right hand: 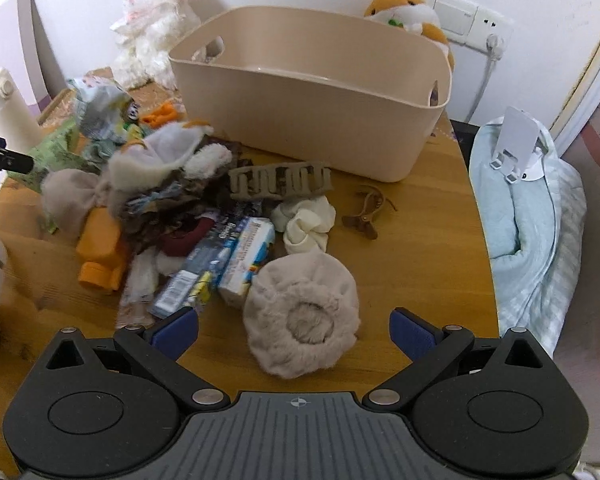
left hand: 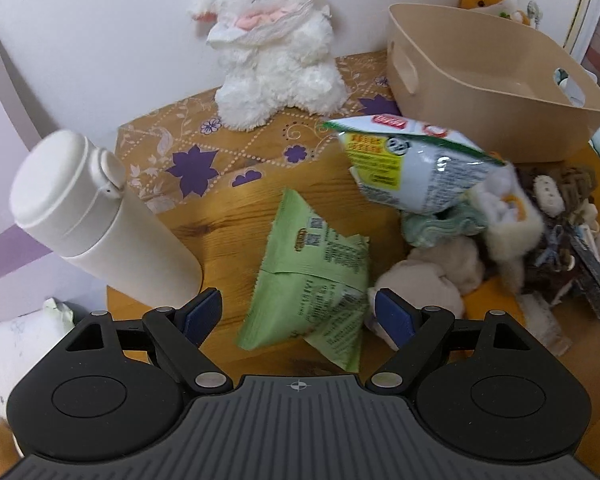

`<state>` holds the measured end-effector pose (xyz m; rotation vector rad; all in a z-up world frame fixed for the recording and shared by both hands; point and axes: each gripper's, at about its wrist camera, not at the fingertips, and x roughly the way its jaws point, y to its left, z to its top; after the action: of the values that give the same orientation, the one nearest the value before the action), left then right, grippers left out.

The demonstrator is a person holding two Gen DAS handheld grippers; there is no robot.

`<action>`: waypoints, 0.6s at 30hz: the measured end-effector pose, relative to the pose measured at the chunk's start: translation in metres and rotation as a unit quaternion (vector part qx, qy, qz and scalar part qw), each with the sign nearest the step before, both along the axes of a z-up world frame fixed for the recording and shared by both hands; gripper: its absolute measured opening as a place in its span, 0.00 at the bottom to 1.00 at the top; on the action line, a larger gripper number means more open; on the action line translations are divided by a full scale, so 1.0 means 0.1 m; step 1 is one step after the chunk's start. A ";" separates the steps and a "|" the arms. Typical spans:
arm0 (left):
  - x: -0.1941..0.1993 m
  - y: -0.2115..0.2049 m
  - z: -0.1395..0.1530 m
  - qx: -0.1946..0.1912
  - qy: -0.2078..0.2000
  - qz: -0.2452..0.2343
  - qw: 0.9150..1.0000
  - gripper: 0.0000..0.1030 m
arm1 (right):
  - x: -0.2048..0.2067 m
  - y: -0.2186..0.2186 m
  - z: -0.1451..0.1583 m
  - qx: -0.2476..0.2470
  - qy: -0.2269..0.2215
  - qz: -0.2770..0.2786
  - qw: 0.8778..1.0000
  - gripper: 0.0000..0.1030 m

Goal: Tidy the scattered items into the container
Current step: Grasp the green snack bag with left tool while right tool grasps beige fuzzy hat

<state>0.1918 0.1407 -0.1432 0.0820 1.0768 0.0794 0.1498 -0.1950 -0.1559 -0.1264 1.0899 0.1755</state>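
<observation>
While our right gripper (right hand: 294,330) hangs with jaws spread wide and empty, a fluffy beige scrunchie (right hand: 302,318) lies between its fingers on the wooden table (right hand: 420,240), the beige container (right hand: 312,92) well beyond. Our left gripper (left hand: 298,316), equally wide and empty, tilts steeply down over a green packet (left hand: 312,280), beside a white bottle (left hand: 100,220).

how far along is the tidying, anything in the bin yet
Done: nothing visible; the beige bin looks empty inside. In hand: nothing. The left gripper is open over the green packet; the right gripper is open around the fluffy beige scrunchie. Left: the whole pile, including the hair claw and orange bottle.
</observation>
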 end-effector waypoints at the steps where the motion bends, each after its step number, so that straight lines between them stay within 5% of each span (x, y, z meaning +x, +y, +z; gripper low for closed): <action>1: 0.01 0.02 -0.02 -0.002 0.000 -0.004 1.000 0.83 | 0.03 -0.01 -0.04 0.001 0.004 0.002 1.000 1.00; 7: 0.14 0.09 -0.19 -0.021 -0.006 -0.033 0.999 0.83 | 0.12 -0.09 -0.24 0.015 0.015 -0.005 1.000 1.00; 13: 0.33 0.21 -0.36 -0.066 0.007 -0.007 0.998 0.83 | 0.16 -0.03 -0.38 0.015 0.029 0.012 0.999 1.00; 18: 0.35 0.19 -0.41 -0.067 0.008 -0.005 0.998 0.82 | 0.22 -0.01 -0.47 0.002 0.030 0.013 0.999 0.93</action>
<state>0.2272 0.1598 -0.1845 -0.0324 1.0944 -0.0020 0.1716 -0.1962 -0.2028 -0.1323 1.1485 0.2048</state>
